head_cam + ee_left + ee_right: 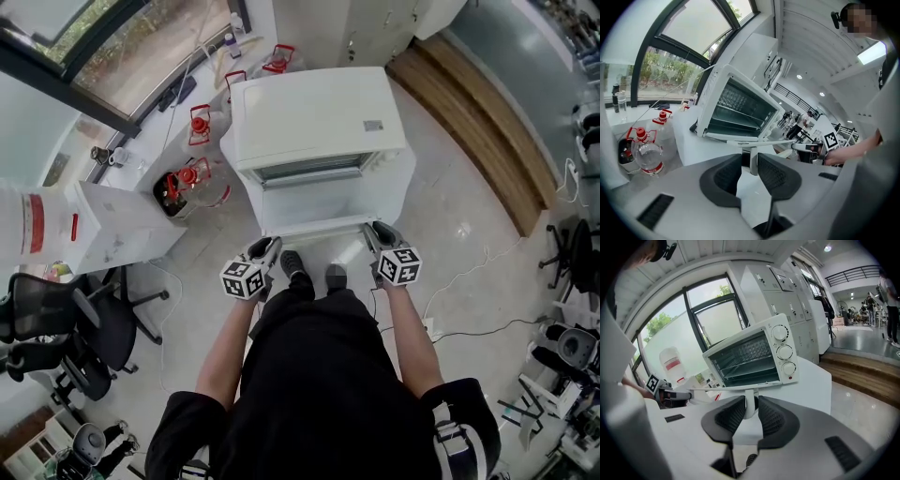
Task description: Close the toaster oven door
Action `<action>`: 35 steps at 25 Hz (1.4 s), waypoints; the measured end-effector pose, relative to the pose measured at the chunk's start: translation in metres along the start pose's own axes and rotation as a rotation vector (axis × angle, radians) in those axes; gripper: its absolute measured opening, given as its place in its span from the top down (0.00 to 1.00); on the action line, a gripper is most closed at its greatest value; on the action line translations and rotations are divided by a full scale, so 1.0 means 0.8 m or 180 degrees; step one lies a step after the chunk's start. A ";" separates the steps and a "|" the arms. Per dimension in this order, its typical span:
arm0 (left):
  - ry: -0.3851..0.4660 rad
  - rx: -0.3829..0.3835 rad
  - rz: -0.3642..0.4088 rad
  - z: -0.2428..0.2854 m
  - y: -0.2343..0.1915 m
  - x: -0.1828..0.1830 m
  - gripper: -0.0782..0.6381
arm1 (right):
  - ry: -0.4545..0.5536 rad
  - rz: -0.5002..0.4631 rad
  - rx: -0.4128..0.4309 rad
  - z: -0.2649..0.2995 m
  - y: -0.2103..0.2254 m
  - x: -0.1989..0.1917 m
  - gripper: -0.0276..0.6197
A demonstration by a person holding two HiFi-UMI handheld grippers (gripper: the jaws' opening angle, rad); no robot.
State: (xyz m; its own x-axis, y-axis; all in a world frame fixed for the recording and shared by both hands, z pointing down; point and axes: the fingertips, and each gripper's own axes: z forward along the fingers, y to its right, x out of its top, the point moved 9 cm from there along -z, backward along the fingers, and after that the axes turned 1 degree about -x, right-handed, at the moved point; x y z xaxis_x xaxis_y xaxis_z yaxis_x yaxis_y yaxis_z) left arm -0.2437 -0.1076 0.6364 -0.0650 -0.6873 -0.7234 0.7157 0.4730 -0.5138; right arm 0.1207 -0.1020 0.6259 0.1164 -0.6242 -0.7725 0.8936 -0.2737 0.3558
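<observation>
Head view: the oven (pixel 319 122) stands on a white table (pixel 401 173), its door (pixel 314 202) dropped flat toward the person. The left gripper (pixel 266 248) and right gripper (pixel 379 232) sit at the two ends of the door's front edge. Each is pinched narrow on a white handle post (pixel 753 161). Bottles (pixel 192 178) stand left of the oven.

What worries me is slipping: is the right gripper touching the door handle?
Touching. The right gripper view shows the right gripper clamped on the door handle, both pads against its post.
</observation>
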 end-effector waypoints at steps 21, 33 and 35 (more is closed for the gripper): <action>0.0330 -0.0435 -0.0301 0.001 -0.015 0.076 0.71 | 0.0598 0.0540 0.0143 0.011 -0.003 0.070 0.79; 0.1075 -0.0123 -0.0779 0.012 -0.005 0.105 0.71 | 0.0556 0.0524 0.0603 0.029 0.018 0.126 0.77; 0.1187 -0.0069 -0.0865 0.013 -0.003 0.108 0.71 | 0.0585 0.0627 0.0625 0.031 0.020 0.131 0.77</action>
State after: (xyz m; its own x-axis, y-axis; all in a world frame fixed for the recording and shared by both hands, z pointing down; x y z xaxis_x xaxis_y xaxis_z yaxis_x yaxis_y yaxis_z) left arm -0.2441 -0.1738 0.5803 -0.4968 -0.5447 -0.6756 0.6237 0.3172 -0.7144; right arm 0.1367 -0.1900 0.5637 0.3709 -0.5417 -0.7544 0.7476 -0.3077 0.5885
